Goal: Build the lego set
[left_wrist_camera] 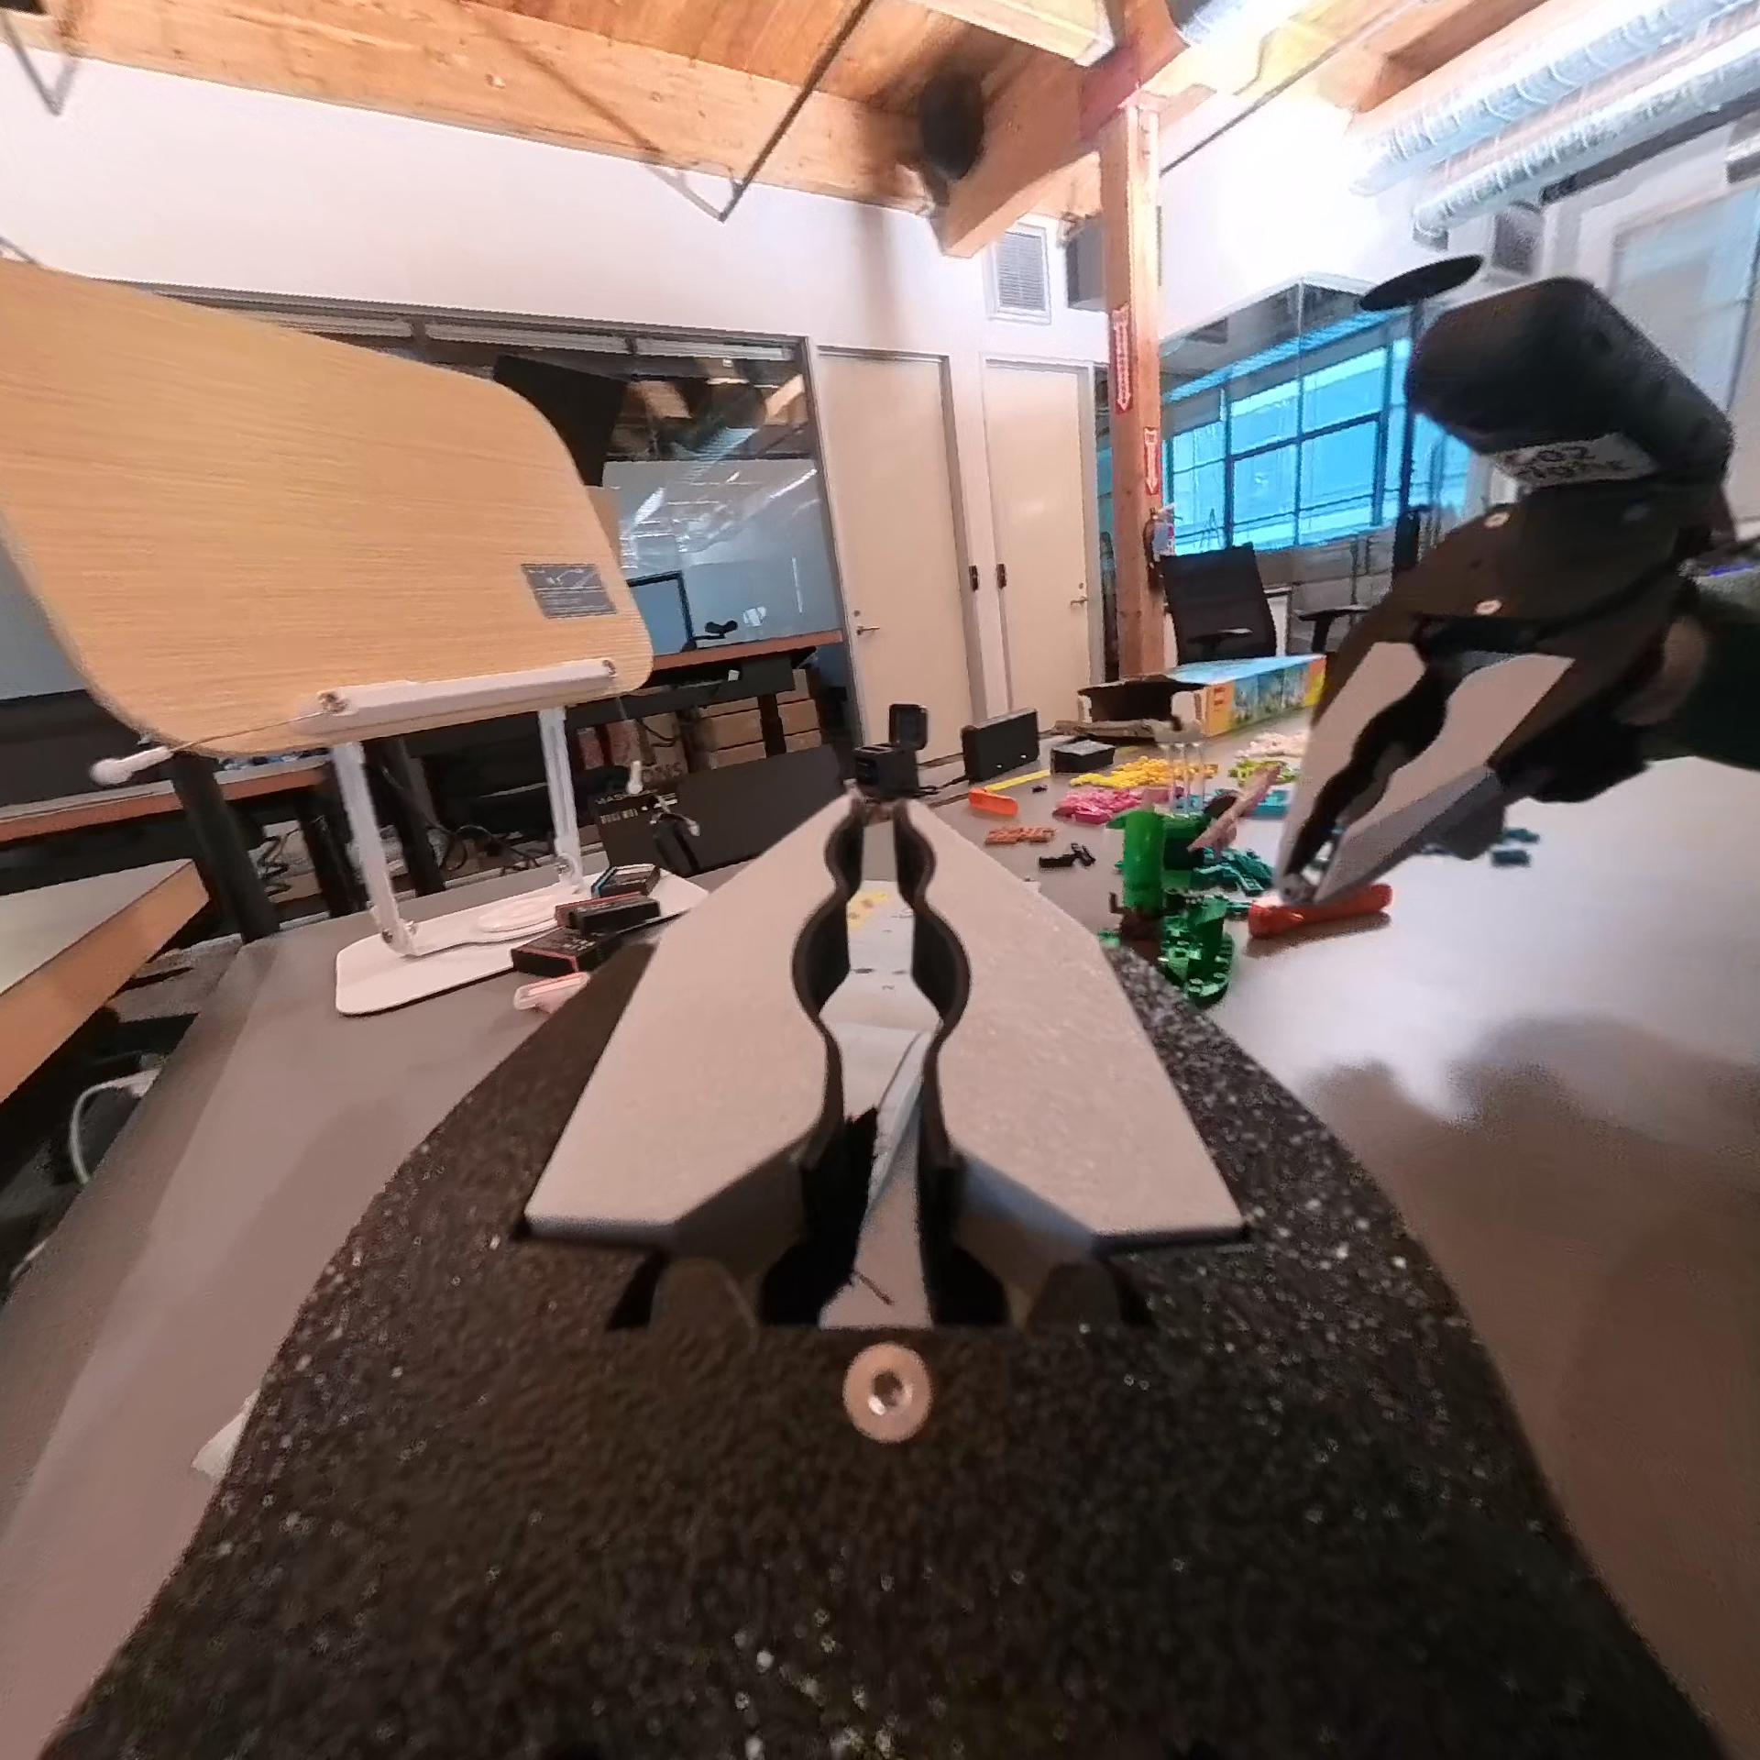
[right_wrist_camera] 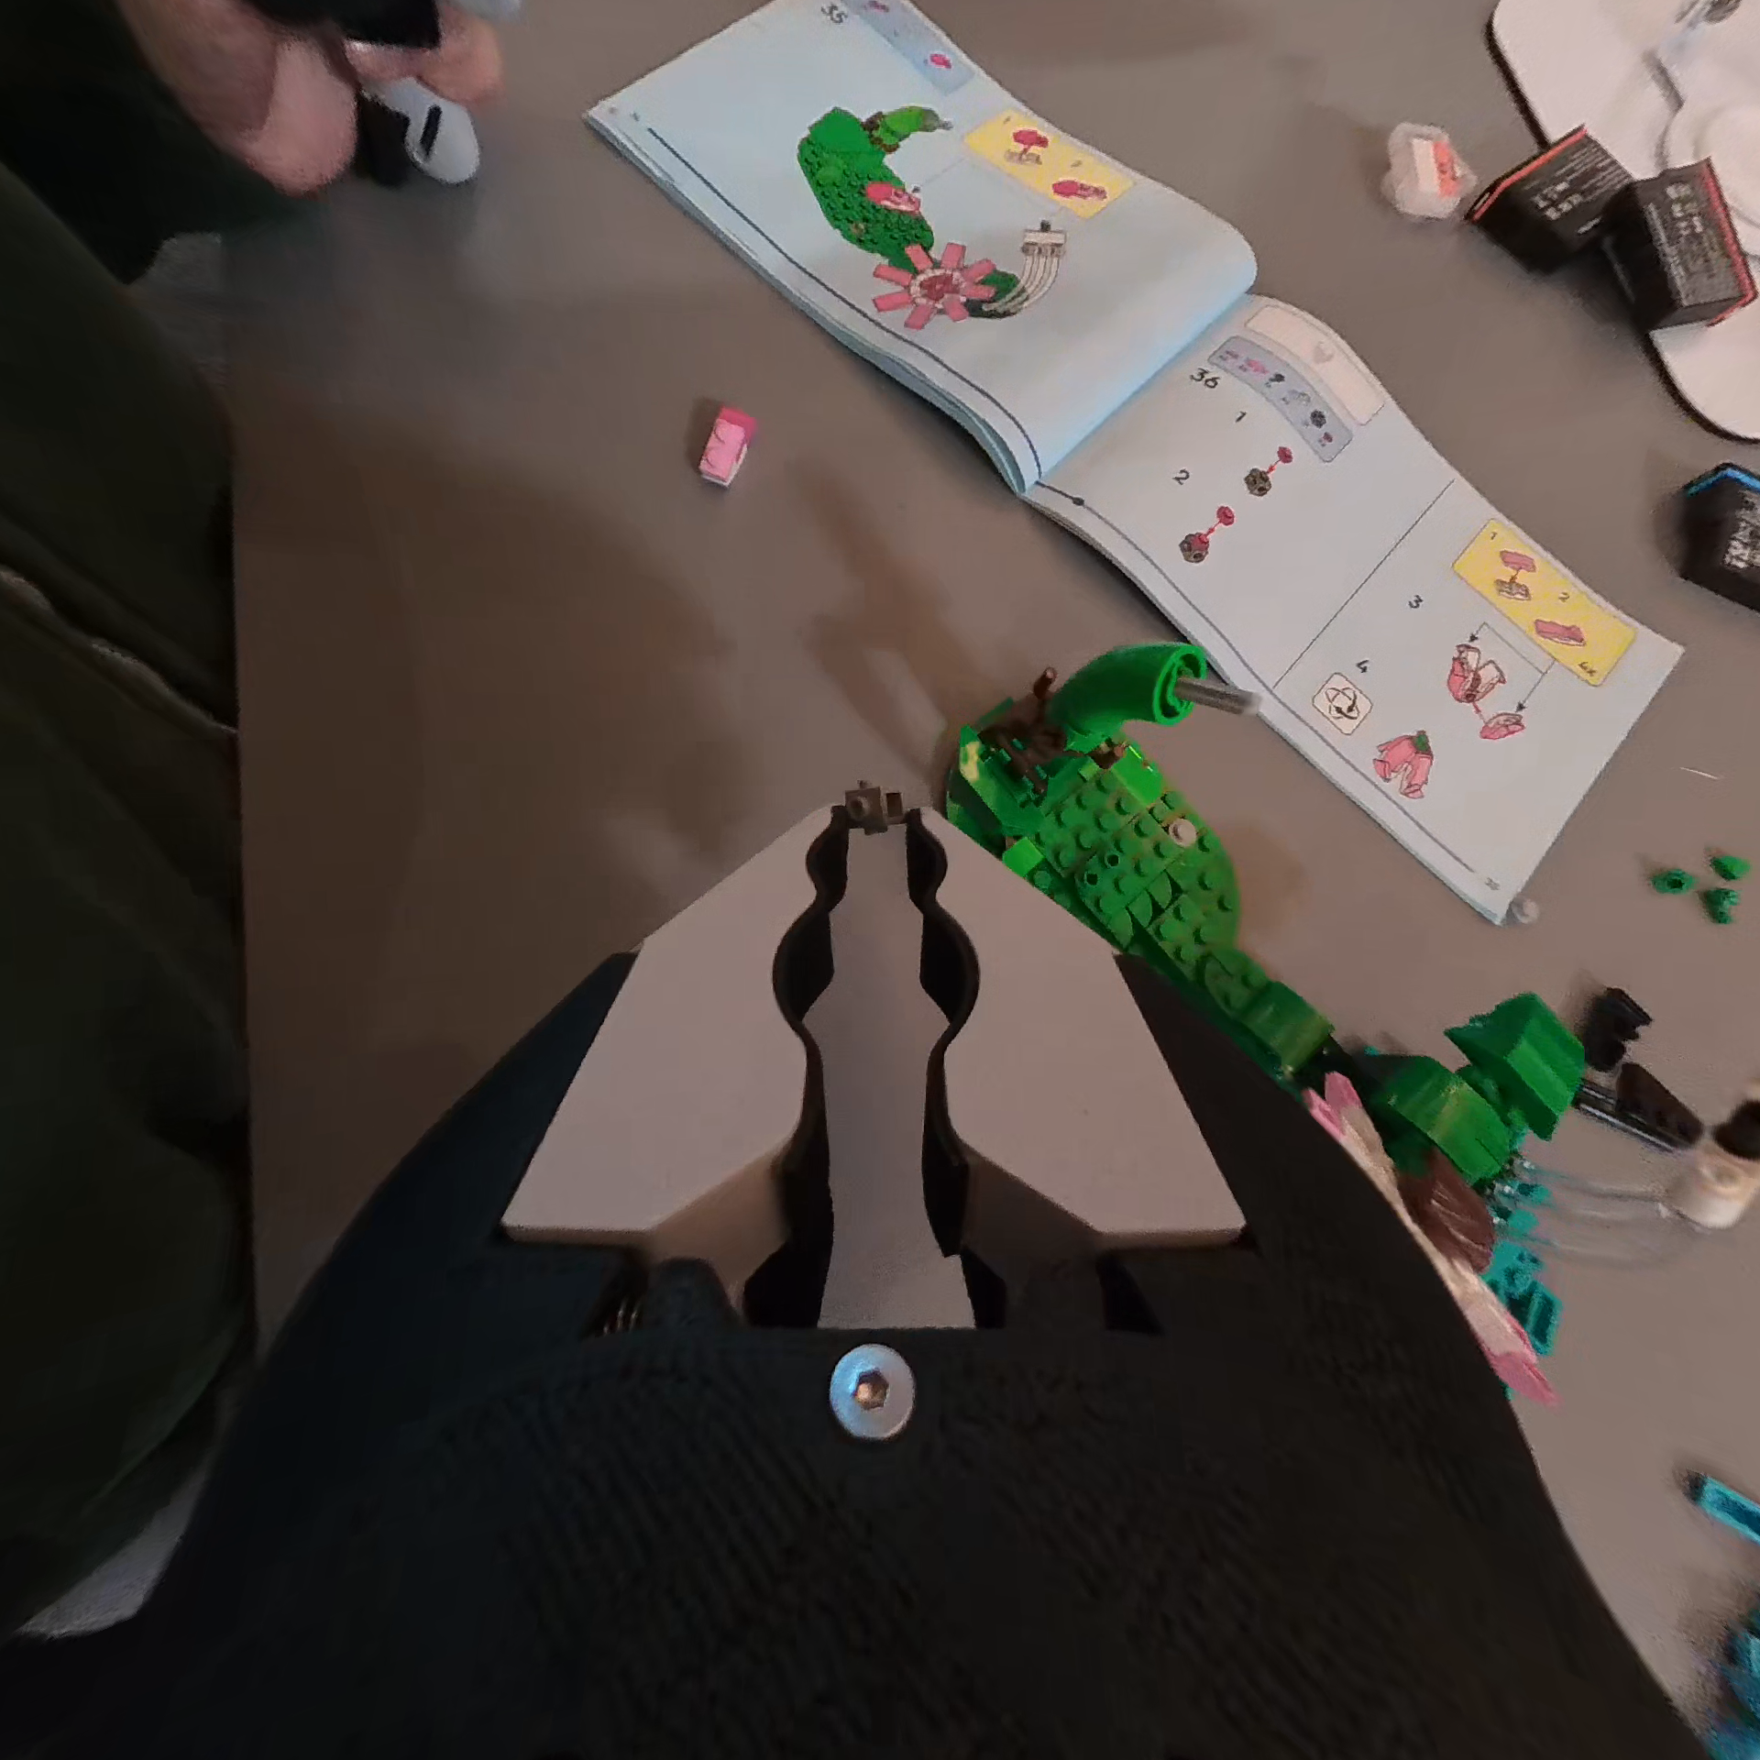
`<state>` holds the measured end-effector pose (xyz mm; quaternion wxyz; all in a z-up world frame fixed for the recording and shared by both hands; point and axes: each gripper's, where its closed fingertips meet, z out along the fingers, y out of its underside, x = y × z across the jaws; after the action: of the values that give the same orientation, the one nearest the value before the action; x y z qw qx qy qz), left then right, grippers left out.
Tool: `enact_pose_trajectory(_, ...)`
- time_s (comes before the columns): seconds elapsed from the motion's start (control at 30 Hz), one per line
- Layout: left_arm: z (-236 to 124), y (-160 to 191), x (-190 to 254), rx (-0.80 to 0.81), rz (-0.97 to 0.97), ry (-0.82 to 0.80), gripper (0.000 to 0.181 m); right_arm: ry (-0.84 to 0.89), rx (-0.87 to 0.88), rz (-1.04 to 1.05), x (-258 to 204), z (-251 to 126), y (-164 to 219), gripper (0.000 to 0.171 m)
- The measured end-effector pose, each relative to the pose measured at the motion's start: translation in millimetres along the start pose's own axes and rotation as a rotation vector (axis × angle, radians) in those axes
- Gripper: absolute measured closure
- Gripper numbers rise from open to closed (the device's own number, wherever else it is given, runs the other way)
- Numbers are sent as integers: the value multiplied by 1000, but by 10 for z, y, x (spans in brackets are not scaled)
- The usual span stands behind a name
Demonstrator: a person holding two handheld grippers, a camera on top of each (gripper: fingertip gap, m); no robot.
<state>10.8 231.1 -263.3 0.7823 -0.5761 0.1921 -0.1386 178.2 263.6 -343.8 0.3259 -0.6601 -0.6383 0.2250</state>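
My right gripper point(right_wrist_camera: 871, 821) is shut on a small grey piece point(right_wrist_camera: 869, 808) and holds it just left of the green lego model point(right_wrist_camera: 1114, 857), which lies on the grey table point(right_wrist_camera: 533, 667). In the left wrist view the right gripper point(left_wrist_camera: 1310, 886) points down, its tips close to an orange piece point(left_wrist_camera: 1333, 905), beside the model point(left_wrist_camera: 1157, 857). My left gripper point(left_wrist_camera: 881, 808) hovers above the table with its jaws nearly together; I see nothing clear between them. An open instruction booklet point(right_wrist_camera: 1048, 314) lies beyond the model. A loose pink brick point(right_wrist_camera: 727, 446) lies to its left.
A wooden book stand point(left_wrist_camera: 286, 514) stands at the left, with small black boxes point(left_wrist_camera: 610, 914) at its foot. Piles of coloured bricks point(left_wrist_camera: 1143, 786) and the set's box point(left_wrist_camera: 1257, 695) lie farther back. Small green pieces point(right_wrist_camera: 1705, 881) lie at the right. A person's sleeve point(right_wrist_camera: 105, 762) fills the left edge. One gripper's finger ends stand about 20 cm off the other's. The loose pink brick point(right_wrist_camera: 727, 446) is about 12 cm from both grippers' fingertips.
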Motion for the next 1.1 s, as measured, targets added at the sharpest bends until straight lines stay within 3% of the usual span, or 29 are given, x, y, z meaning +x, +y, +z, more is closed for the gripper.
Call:
enact_pose_trajectory(0.27,314,111,843,-118,149,438,164,64,116,-113,27,-11,-299,161)
enact_pose_trajectory(0.33,410,54,997,-143,-21,542,160,94,173,-172,32,-46,-420,161)
enact_pose_trajectory(0.47,639,-113,925,-130,-347,556,149,72,317,-190,-48,-93,-634,161)
enact_pose_trajectory(0.53,652,-101,970,-132,-257,581,147,-26,390,-60,-110,-119,-716,161)
enact_pose_trajectory(0.67,599,-58,1086,-56,210,574,146,-381,610,396,-185,-357,-967,161)
enact_pose_trajectory(0.73,608,-139,1116,12,330,551,146,-518,645,577,-179,-417,-1009,161)
enact_pose_trajectory(0.93,687,-296,1167,98,333,541,149,-827,755,893,-248,-538,-1115,161)
enact_pose_trajectory(1.1,711,-343,1217,134,315,541,167,-971,816,1006,-284,-591,-1124,161)
